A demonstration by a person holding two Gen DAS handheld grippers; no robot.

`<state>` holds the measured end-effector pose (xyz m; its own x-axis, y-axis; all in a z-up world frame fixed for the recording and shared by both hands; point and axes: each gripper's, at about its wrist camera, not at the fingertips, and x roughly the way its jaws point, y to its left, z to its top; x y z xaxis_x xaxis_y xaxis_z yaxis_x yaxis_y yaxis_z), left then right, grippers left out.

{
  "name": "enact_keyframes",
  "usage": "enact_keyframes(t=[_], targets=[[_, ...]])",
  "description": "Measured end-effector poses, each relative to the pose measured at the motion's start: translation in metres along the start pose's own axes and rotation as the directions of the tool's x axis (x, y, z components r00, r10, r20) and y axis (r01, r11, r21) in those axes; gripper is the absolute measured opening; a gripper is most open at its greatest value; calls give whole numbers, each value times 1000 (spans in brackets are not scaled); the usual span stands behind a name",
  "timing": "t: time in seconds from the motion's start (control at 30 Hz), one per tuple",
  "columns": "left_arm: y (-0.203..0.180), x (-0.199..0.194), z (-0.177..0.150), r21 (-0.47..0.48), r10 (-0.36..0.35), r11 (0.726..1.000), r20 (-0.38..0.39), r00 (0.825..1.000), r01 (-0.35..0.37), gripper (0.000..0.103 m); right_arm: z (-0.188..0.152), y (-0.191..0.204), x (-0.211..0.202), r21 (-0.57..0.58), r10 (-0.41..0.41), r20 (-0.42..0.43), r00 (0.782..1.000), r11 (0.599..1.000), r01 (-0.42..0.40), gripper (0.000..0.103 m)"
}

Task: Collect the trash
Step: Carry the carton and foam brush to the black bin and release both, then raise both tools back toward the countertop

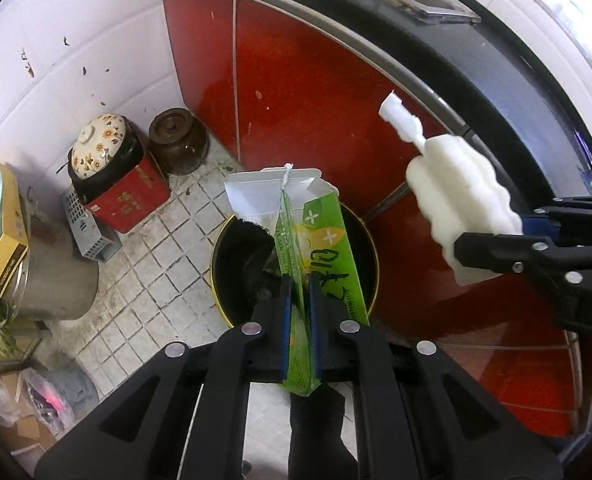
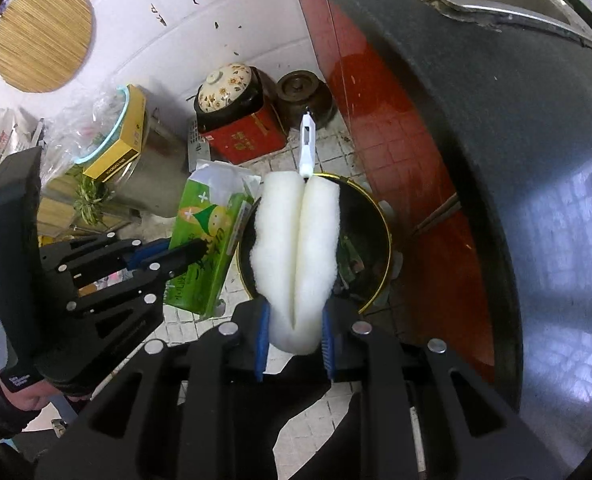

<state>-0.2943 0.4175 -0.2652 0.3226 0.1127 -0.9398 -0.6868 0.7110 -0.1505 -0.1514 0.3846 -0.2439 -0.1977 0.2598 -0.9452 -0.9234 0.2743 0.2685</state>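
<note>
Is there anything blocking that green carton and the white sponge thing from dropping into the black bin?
Nothing visible. The bin is open with no lid, and the green carton and white sponge brush both hang right above it, each gripped.

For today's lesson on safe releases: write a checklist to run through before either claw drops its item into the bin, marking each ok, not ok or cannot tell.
1. Left claw shut on green carton: ok.
2. Right claw shut on white sponge brush: ok.
3. Black bin open below: ok.
4. Carton over bin mouth: ok.
5. Brush over bin mouth: cannot tell.
6. Room left in bin: cannot tell.
</note>
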Motion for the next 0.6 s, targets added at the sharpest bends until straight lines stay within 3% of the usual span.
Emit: enact_keyframes(t=[0.1, 0.17, 0.2, 0.23, 0.27, 0.3, 0.6], targets=[[6, 6, 3, -2, -14, 1000, 0, 1000, 14, 7, 2, -2, 2, 1, -6, 4, 1000, 1000, 6, 23], [9, 10, 6, 1, -14, 1000, -4, 1000, 14, 13, 3, -3, 2, 3, -26, 4, 1000, 1000, 26, 45], [10, 12, 6, -1, -21, 1000, -13, 1000, 21, 45, 2, -4, 0, 6, -25, 14, 1000, 1000, 25, 65], [11, 14, 7, -6, -11, 1000, -25, 1000, 11, 65, 4, -3, 0, 8, -18, 23, 1000, 1000, 18, 72], [13, 12, 6, -13, 9, 1000, -2, 1000, -9, 80, 4, -4, -1, 8, -21, 24, 999, 1000, 21, 72], [14, 9, 5, -11, 8, 1000, 28, 1000, -7, 80, 4, -5, -2, 9, -24, 25, 999, 1000, 24, 72], [1, -10, 12, 18, 12, 1000, 52, 999, -12, 80, -5, -19, -41, 43, -19, 97, 995, 999, 15, 72]])
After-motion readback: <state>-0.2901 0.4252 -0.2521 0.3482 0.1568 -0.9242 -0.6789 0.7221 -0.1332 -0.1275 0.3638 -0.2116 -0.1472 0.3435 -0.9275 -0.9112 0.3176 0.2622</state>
